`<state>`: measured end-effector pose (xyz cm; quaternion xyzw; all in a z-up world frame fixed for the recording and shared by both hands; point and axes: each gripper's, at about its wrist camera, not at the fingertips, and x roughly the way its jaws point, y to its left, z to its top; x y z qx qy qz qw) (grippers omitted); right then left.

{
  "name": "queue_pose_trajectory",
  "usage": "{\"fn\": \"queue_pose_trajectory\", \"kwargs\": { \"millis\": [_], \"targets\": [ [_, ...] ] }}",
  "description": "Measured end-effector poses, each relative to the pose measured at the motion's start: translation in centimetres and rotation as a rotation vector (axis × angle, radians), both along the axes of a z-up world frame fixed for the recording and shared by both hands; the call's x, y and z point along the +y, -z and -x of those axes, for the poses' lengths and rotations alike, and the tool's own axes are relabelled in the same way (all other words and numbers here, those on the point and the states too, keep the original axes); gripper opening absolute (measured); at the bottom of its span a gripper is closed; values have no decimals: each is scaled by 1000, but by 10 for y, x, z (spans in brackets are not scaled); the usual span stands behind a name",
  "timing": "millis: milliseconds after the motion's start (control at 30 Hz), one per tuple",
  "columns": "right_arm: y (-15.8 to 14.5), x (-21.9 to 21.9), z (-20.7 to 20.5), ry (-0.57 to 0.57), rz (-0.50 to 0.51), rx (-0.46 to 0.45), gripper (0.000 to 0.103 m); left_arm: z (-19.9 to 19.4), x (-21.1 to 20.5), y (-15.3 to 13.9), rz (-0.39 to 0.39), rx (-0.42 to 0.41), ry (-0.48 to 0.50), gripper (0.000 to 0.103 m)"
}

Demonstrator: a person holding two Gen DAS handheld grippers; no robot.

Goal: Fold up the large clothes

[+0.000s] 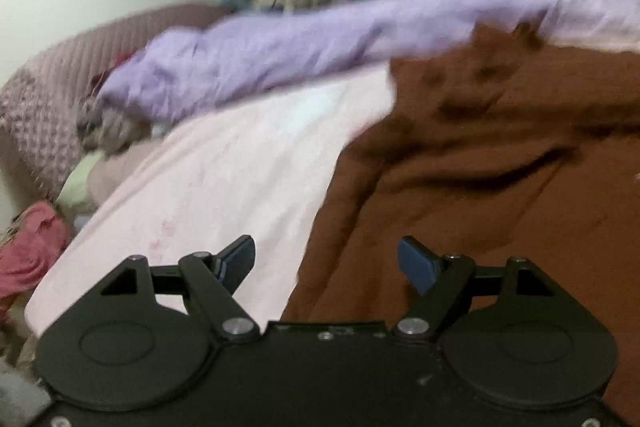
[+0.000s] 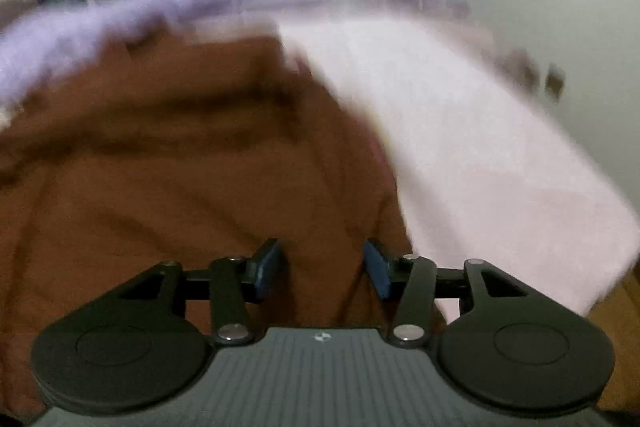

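**Brown garment spread on the bed, both grippers empty**

A bed with a pale pink sheet [image 1: 224, 163] stood against a white wall, with a lilac blanket [image 1: 280, 55] bunched along its far edge. From the left wrist, the brown garment [image 1: 500, 163] lay rumpled over the sheet's right part, and the left gripper [image 1: 326, 263] hovered with its jaws wide apart and nothing between them. From the right wrist, blurred, the garment covered the left of the sheet; the right gripper [image 2: 322, 269] stood parted above it, gripping nothing.
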<state>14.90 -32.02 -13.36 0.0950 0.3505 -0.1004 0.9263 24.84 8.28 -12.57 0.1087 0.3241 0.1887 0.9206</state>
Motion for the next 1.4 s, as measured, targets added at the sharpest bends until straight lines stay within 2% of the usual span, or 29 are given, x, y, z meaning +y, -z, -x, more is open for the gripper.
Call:
{"fn": "queue_pose_trajectory", "kwargs": {
  "millis": [33, 100, 133, 200, 300, 433, 533, 600, 700, 767, 833, 900, 933, 967, 1067, 1167, 1300, 1400],
  "targets": [
    [1, -3, 2, -4, -19, -8, 60, -9, 5, 14, -16, 72, -30, 83],
    [-4, -6, 1, 11, -41, -8, 58, -7, 11, 25, 2, 27, -34, 83],
    [-8, -6, -1, 32, -49, -15, 57, -9, 13, 23, 20, 44, -39, 82],
    [-22, -7, -8, 45, -51, -66, 57, -19, 13, 8, 67, 28, -32, 81],
    [-44, 2, -41, 41, -32, -147, 57, -41, 9, -22, 145, -71, 27, 81],
    [-70, 34, -104, -19, -4, -239, 57, -108, -11, -51, 197, -140, 93, 81],
    [-88, 68, -157, -142, -7, -331, 57, -166, -33, -66, 267, -200, 190, 81],
    [-93, 86, -200, -185, -12, -373, 59, -216, -48, -66, 305, -233, 247, 81],
    [-80, 102, -257, -223, 4, -342, 59, -273, -65, -52, 299, -189, 229, 81],
    [-60, 106, -283, -237, 24, -301, 59, -298, -64, -29, 315, -156, 185, 81],
    [-36, 105, -299, -235, 19, -263, 59, -313, -54, -4, 322, -107, 178, 81],
    [-13, 99, -308, -224, -20, -205, 59, -323, -54, 19, 280, -57, 178, 83],
    [-9, 95, -312, -225, -48, -175, 59, -324, -57, 24, 254, -59, 195, 83],
    [-13, 95, -307, -231, -41, -178, 59, -321, -59, 24, 232, -62, 198, 83],
    [-15, 95, -300, -190, 79, -178, 60, -317, -62, 24, 176, -68, 215, 83],
    [-17, 81, -297, -162, 46, -162, 60, -314, -52, 20, 194, -62, 212, 84],
    [-16, 64, -298, -101, 103, -149, 60, -306, -38, 16, 216, -68, 194, 84],
    [-17, 49, -303, -114, 111, -135, 59, -302, -32, 14, 184, -85, 151, 84]
  ]
}}
